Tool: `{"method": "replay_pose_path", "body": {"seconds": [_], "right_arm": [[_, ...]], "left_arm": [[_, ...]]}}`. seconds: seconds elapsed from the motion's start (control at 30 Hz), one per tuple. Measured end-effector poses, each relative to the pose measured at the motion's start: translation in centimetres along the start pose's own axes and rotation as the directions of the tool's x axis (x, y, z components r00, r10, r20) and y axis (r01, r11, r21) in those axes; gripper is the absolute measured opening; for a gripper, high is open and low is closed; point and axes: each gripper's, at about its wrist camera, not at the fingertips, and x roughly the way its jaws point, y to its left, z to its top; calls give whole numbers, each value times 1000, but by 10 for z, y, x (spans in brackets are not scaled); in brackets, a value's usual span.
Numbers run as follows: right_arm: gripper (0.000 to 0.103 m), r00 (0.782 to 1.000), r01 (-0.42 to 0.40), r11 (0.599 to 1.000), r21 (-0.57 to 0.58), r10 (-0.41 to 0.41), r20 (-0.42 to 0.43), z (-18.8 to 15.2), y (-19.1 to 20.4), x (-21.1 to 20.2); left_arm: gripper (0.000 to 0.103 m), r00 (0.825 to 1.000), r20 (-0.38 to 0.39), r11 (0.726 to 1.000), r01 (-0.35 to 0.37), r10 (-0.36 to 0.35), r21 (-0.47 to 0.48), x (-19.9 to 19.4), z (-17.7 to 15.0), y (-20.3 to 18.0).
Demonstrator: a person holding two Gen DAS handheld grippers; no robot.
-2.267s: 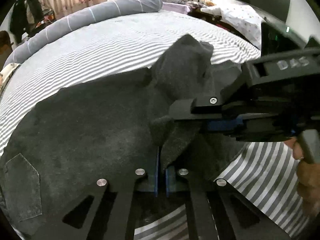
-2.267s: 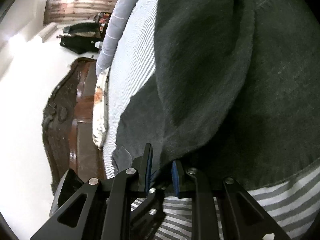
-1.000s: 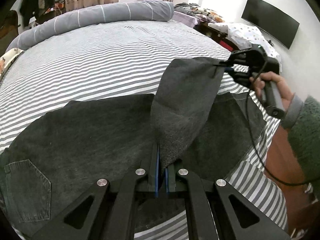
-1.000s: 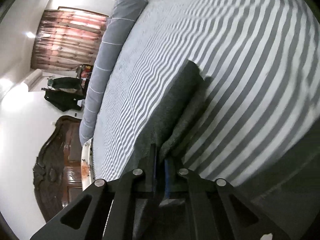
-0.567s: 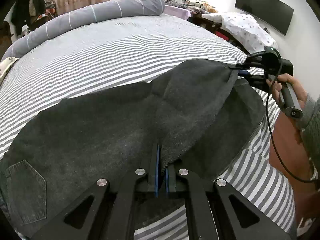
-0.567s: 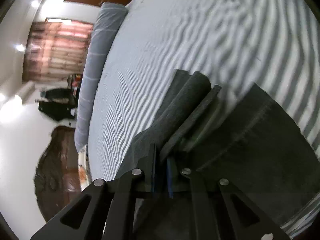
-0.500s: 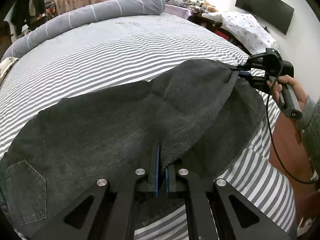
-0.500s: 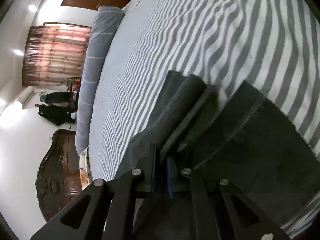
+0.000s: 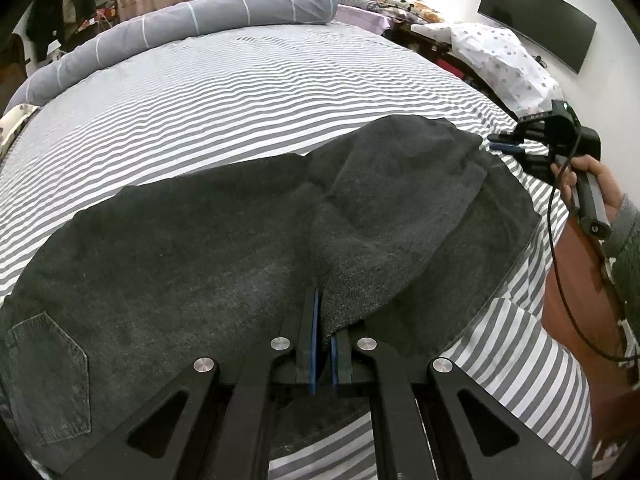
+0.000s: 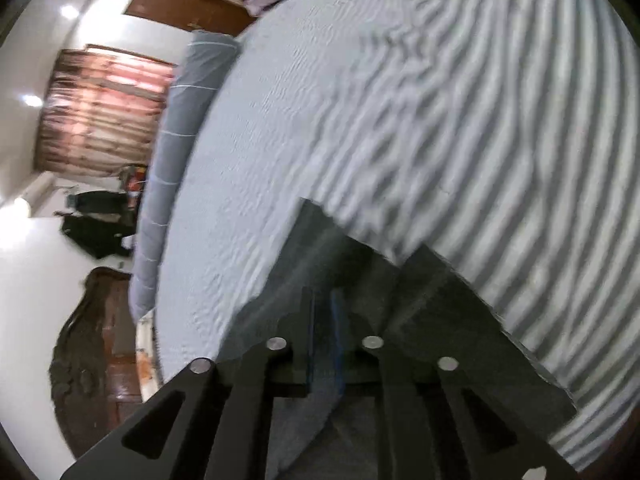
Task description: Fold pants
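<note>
Dark grey pants (image 9: pixel 200 248) lie spread on the striped bed sheet (image 9: pixel 240 100), back pocket (image 9: pixel 48 376) at the near left. One leg is folded over and lies on the layer beneath. My left gripper (image 9: pixel 322 344) is shut on the near edge of that folded leg. At the right, a hand (image 9: pixel 588 176) holds my right gripper (image 9: pixel 500 145) just beyond the leg's far end. Its jaws are opening and no cloth shows between them. The right wrist view is blurred: the right gripper (image 10: pixel 322 320) hovers over the pants (image 10: pixel 440 320) with its blue pads parted.
A long grey bolster (image 9: pixel 192 20) runs along the far side of the bed. A dotted white cloth (image 9: pixel 500 60) and a dark screen (image 9: pixel 536 16) stand beyond the right edge. A carved wooden headboard (image 10: pixel 88 360) shows in the right wrist view.
The right gripper carried the leg's end rightwards and down onto the lower layer, then its jaws parted and let the cloth go. The left gripper stayed put, still shut on the fold.
</note>
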Motion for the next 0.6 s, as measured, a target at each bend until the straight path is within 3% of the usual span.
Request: {"method": "replay_pose_path", "body": {"seconds": [0.27,0.43,0.6], "right_arm": [[21,998,57,998,15,-57,8,-5,-28,-11],[21,1000,20,997,72,-20,3,2,-45,2],[20,1000,11,999,50,-11,7,7,-37,11]], "left_arm": [[4,1000,-1,1000,8,-8,-12,0,0,3],[4,1000,-7,1000,8,-8,-15,1,0,4],[4,1000,-16,1000,4,-4,-14,3,1,5]]}}
